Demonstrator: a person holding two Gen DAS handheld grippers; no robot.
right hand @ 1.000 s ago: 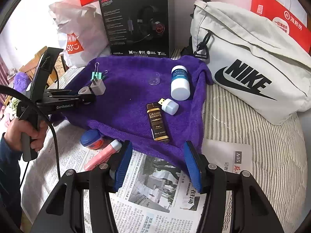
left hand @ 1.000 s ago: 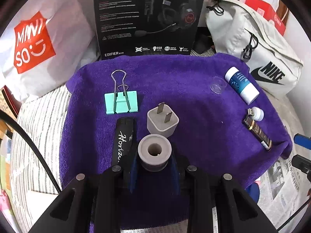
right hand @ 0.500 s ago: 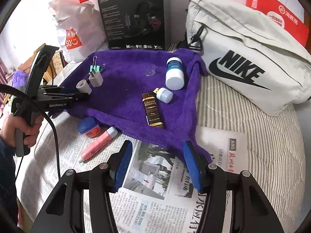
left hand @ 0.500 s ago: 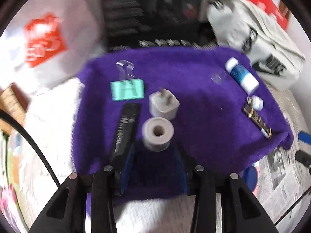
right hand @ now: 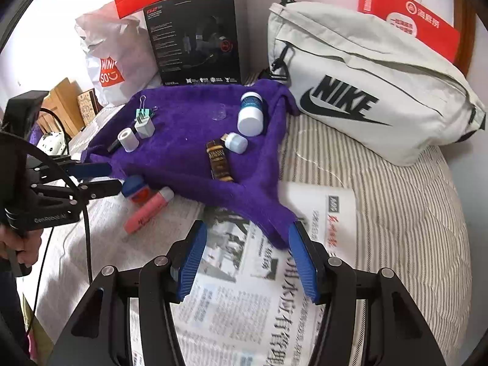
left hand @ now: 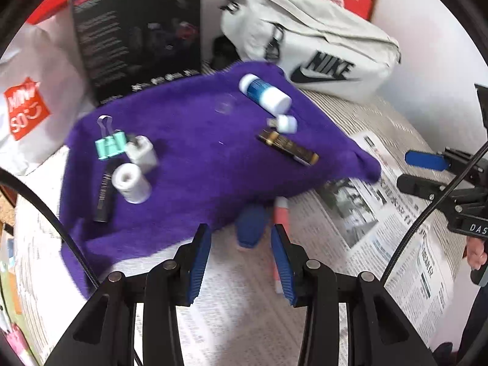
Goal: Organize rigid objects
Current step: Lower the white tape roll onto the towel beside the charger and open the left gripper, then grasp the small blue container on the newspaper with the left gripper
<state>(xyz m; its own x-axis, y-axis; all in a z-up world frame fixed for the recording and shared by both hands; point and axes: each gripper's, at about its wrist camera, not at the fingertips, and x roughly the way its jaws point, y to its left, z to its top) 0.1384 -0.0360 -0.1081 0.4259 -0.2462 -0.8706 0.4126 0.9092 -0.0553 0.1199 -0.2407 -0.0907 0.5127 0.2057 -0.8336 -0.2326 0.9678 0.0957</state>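
While the purple towel (right hand: 195, 164) lies spread over the striped bed (right hand: 396, 219) with its near edge draped onto a newspaper (right hand: 244, 274), most of the small things sit on it. Near its left edge a grey tape roll (left hand: 131, 183) stands on end, with a white plug adapter (left hand: 142, 152) just behind it, a mint binder clip (left hand: 110, 145) beside that, and a black pen-like stick (left hand: 103, 195) lying along the left of the roll. Toward the towel's far right corner a white bottle with a blue label (right hand: 250, 117) lies on its side, with a small clear cap (right hand: 219, 114) to its left; nearer, a small white USB stick (right hand: 235, 142) rests just beside a dark brown bar with gold print (right hand: 219, 164). Off the towel, on the newspaper by its near edge, a blue-lidded jar (right hand: 135, 189) and a pink tube (right hand: 149, 209) lie touching or nearly so. The left hand-held gripper (left hand: 241, 244) hangs over that jar, released; its jaws have just been opening and nothing is pressed between the blue pads, though the jar shows blurred just beyond the tips. The right hand-held gripper (right hand: 247, 259) is released too, its jaws apart over the newspaper and the towel's near corner, gripping nothing. A white Nike bag (right hand: 366, 100) and a black headset box (right hand: 198, 36) stand behind the towel.
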